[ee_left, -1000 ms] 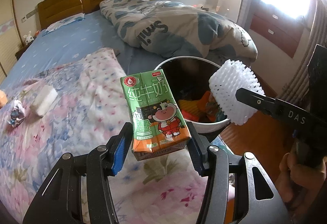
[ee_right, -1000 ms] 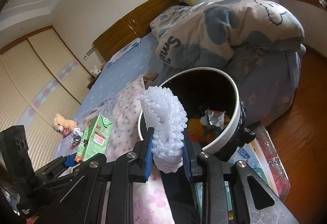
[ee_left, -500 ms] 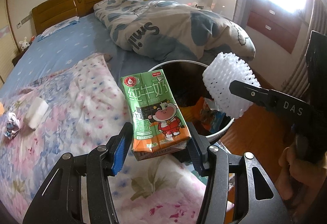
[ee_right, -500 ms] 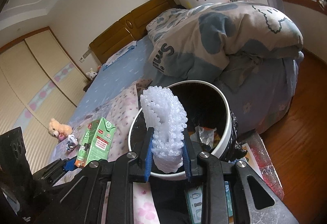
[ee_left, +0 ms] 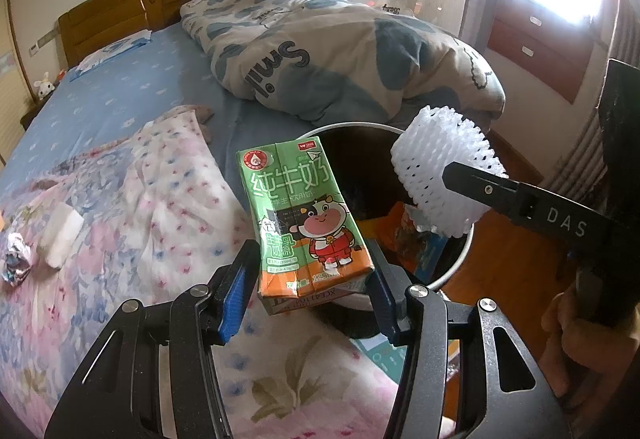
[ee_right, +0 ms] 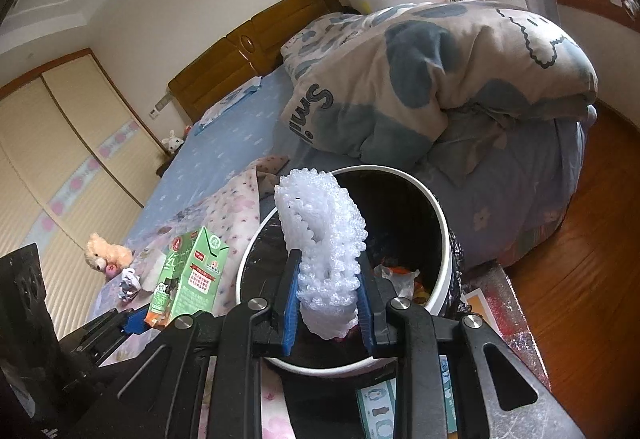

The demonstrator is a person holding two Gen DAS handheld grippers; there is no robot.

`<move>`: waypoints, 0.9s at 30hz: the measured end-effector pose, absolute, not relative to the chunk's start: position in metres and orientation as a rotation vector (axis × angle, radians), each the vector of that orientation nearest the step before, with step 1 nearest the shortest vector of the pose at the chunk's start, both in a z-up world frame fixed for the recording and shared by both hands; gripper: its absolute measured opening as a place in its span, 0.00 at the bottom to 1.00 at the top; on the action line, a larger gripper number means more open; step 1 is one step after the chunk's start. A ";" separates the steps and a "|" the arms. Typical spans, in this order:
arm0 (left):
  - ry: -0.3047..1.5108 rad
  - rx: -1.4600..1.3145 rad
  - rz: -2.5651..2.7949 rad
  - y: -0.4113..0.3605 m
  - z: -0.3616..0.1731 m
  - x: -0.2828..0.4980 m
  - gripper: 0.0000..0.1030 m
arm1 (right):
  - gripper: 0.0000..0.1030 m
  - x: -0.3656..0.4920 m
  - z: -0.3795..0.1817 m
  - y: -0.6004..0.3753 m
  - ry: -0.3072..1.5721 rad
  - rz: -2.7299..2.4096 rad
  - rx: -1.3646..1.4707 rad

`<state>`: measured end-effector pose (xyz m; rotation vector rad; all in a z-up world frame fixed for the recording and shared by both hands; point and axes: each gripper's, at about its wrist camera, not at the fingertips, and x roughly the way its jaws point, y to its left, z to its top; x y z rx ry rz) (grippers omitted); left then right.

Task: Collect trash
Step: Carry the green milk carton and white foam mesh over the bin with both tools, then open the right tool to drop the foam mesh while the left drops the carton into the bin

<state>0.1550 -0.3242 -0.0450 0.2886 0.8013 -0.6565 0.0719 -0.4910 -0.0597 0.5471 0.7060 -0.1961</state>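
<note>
The left claw [ee_left: 310, 293] is closed about halfway, its blue pads pressed on the lower sides of a green and orange cardboard milk carton with a cartoon cow [ee_left: 306, 215], which it holds upright in the air. The carton sits at the near left edge of the round white-rimmed trash bin lined with a black bag [ee_left: 466, 251], over the rim rather than inside it. The right claw [ee_right: 328, 309] is narrowly closed on a white foam mesh fruit sleeve [ee_right: 322, 243], squeezing its lower end so the rest stands up between the pads. The sleeve hangs directly above the bin's open mouth [ee_right: 438, 223], where orange and clear wrappers already lie at the bottom. A hand [ee_left: 576, 327] grips the right tool's handle to the right of the bin. Left of the bin, on the pink floral blanket [ee_left: 132, 215] covering the bed, rest a white rectangular foam block [ee_left: 60, 231] and, farther left, a crumpled printed wrapper [ee_left: 16, 259]. Beyond the bin lies a bundled cream and blue quilt [ee_left: 340, 51].
</note>
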 end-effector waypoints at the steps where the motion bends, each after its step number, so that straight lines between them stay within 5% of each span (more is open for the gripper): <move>1: 0.803 0.290 -0.659 -0.326 -0.045 0.156 0.50 | 0.24 0.073 -0.060 -0.492 0.707 -0.198 0.547; 27: 0.833 0.319 -0.673 -0.351 -0.056 0.169 0.50 | 0.27 0.091 -0.066 -0.502 0.741 -0.206 0.542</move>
